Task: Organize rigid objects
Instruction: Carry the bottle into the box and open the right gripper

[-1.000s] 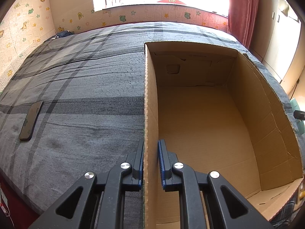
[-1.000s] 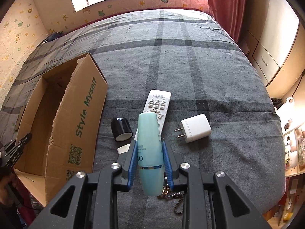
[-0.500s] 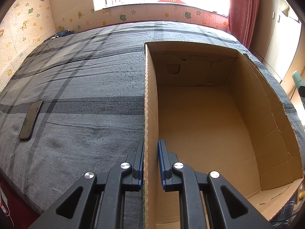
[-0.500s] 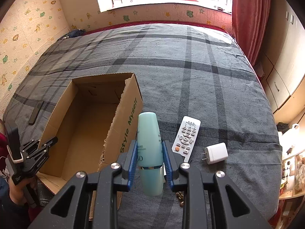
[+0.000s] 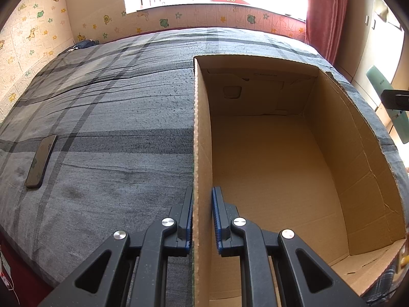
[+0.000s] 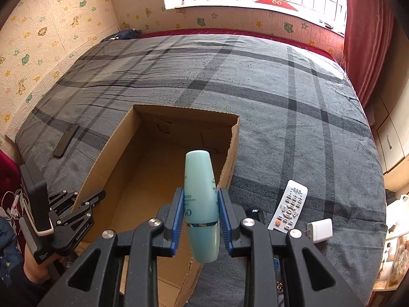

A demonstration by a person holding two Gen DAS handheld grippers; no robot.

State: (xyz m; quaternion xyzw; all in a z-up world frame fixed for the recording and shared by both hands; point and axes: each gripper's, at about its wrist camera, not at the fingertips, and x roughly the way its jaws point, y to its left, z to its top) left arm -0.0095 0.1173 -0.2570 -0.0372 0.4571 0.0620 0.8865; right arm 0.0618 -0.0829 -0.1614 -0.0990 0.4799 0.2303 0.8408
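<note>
Bedside: right tool (image 6: 200,216) clamping bottle (image 6: 200,204).

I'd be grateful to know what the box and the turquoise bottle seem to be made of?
Box: corrugated cardboard, matte brown; fluted cut edges and a torn rim show it. Turquoise bottle: probably plastic, though frosted glass is possible; smooth satin surface with a soft sheen, a thin silvery band and printed lettering.

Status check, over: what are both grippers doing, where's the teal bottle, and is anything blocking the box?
Left gripper shut on cardboard box wall. Right gripper shut on teal bottle, above box's edge. Box interior bare, nothing in the way.
</note>
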